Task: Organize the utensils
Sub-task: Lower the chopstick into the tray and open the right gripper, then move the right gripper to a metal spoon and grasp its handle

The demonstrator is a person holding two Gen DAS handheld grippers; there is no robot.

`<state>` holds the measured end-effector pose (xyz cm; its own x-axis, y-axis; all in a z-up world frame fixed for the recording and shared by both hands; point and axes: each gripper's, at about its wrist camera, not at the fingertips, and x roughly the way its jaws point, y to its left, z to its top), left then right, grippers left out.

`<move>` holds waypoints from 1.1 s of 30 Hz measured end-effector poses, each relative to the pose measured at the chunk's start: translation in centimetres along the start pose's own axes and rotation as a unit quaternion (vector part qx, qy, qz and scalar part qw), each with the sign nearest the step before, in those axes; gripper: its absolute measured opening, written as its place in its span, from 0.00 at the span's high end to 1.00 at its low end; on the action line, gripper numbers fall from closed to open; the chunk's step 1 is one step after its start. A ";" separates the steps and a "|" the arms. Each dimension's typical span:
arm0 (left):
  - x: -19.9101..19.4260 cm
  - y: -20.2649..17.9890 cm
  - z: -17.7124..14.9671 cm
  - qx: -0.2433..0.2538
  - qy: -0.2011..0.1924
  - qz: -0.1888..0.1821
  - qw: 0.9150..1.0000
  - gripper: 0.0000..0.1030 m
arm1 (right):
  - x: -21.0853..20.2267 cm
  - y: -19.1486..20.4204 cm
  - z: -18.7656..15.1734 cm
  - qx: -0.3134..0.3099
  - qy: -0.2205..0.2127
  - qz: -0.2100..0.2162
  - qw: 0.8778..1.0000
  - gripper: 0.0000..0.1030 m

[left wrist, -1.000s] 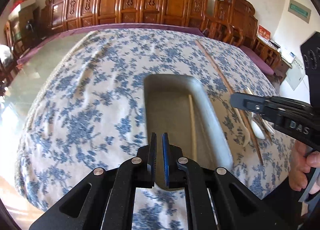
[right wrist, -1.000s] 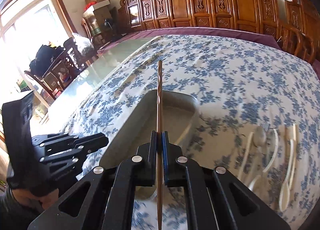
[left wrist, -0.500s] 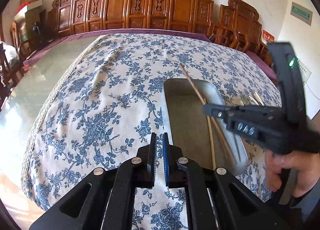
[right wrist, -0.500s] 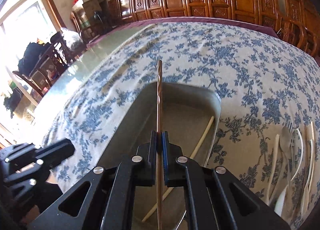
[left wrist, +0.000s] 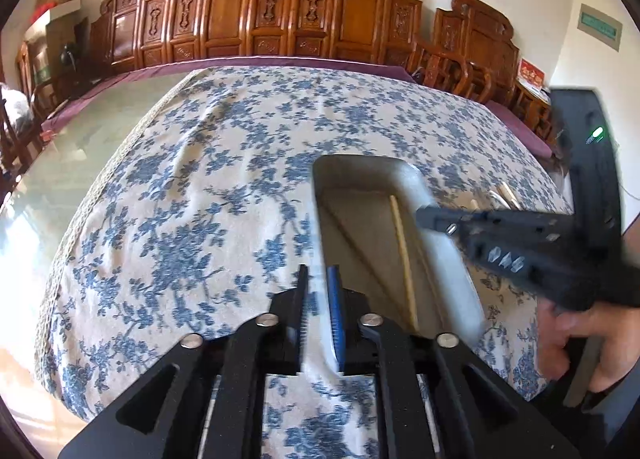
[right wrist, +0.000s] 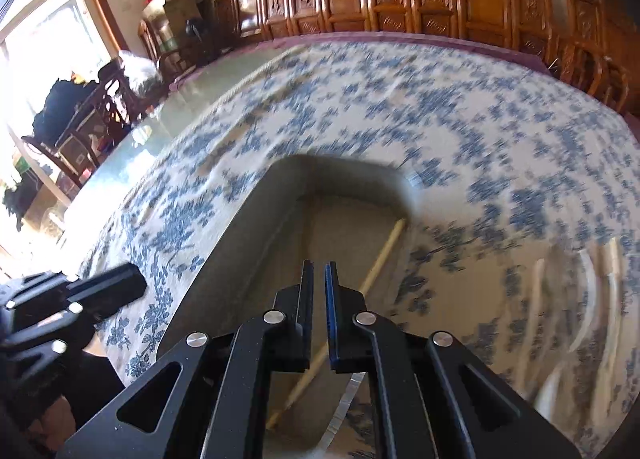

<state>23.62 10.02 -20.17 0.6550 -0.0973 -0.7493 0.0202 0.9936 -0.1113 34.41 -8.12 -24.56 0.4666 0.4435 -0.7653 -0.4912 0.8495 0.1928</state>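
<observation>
right gripper (right wrist: 319, 279) over the tray (right wrist: 224, 259), jaws nearly closed, nothing between them, left gripper (left wrist: 320, 285) just opening slightly, empty, pale chopstick (right wrist: 380, 259) in tray, white spoons (right wrist: 600, 299) on tablecloth (left wrist: 180, 199) beside it

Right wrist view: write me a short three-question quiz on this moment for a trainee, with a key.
1. True or false: the right gripper has a chopstick clamped between its fingers.
2. Where does the pale chopstick lie? A. inside the tray B. on a cardboard box C. on a chair
3. In the right wrist view, on which side of the tray do the white utensils lie on the tablecloth?

Key: 1. False, nothing is between them. 2. A. 3. The right side.
</observation>
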 end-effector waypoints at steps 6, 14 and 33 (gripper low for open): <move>0.0 -3.2 -0.1 0.025 -0.003 -0.023 0.999 0.84 | -4.9 -5.4 -0.9 0.010 -0.025 -0.053 0.998 0.92; -0.3 -6.8 -0.5 0.040 -0.017 -0.058 0.997 0.67 | -7.3 -12.5 -3.6 0.047 -0.010 -0.109 0.993 0.83; 0.8 -10.6 -1.3 0.062 -0.009 -0.074 0.995 0.61 | 0.8 -14.0 -3.0 0.001 0.102 -0.130 0.986 0.81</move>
<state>22.91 -0.67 -20.44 0.6518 -0.2430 -0.7184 0.2102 0.9680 -0.1368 39.45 -20.49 -29.67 0.4186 0.1450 -0.8965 -0.3727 0.9276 -0.0240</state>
